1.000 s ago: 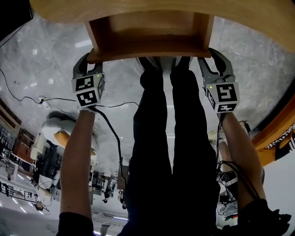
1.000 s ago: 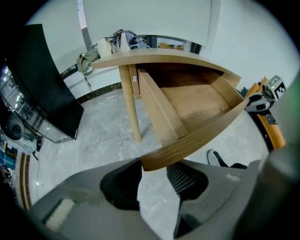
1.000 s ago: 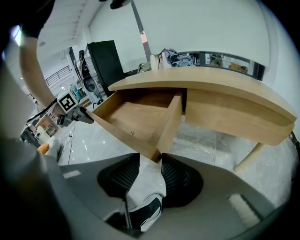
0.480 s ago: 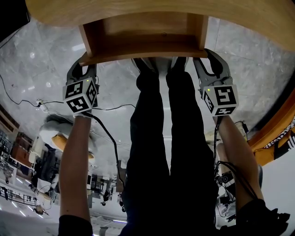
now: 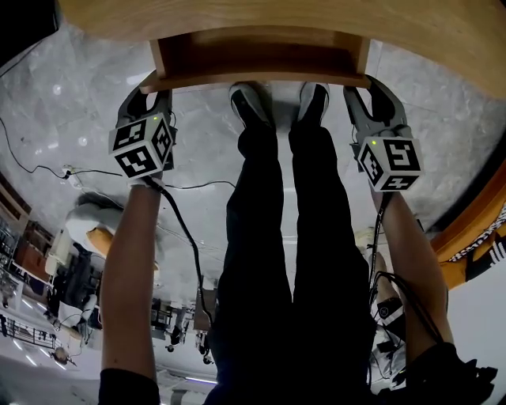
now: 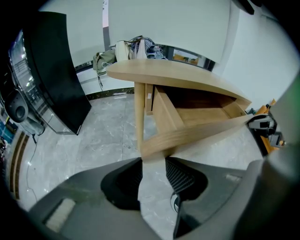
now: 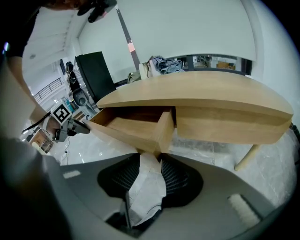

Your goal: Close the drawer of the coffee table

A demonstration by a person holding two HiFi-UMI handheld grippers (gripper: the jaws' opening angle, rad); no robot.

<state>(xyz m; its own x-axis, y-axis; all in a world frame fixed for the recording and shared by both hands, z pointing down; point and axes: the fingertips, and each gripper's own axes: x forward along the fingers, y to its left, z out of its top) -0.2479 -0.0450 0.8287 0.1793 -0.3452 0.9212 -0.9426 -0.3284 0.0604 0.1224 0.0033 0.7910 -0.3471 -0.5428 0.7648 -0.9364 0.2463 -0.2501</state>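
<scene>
Drawer (image 5: 261,59) sits at twelve o'clock in the head view, partly out from under the top of the coffee table (image 5: 237,16). At ten o'clock the left gripper (image 6: 153,158) has its jaws closed on the left end of the front panel. At the centre, between the two grippers, stand the person's legs (image 5: 292,237) in black trousers, with the shoes (image 5: 251,103) just below the panel. At two o'clock the right gripper (image 7: 151,158) clamps the panel's right corner.

No legible text; only coded square markers on left tongs (image 5: 149,96) and right tongs (image 5: 371,95)
</scene>
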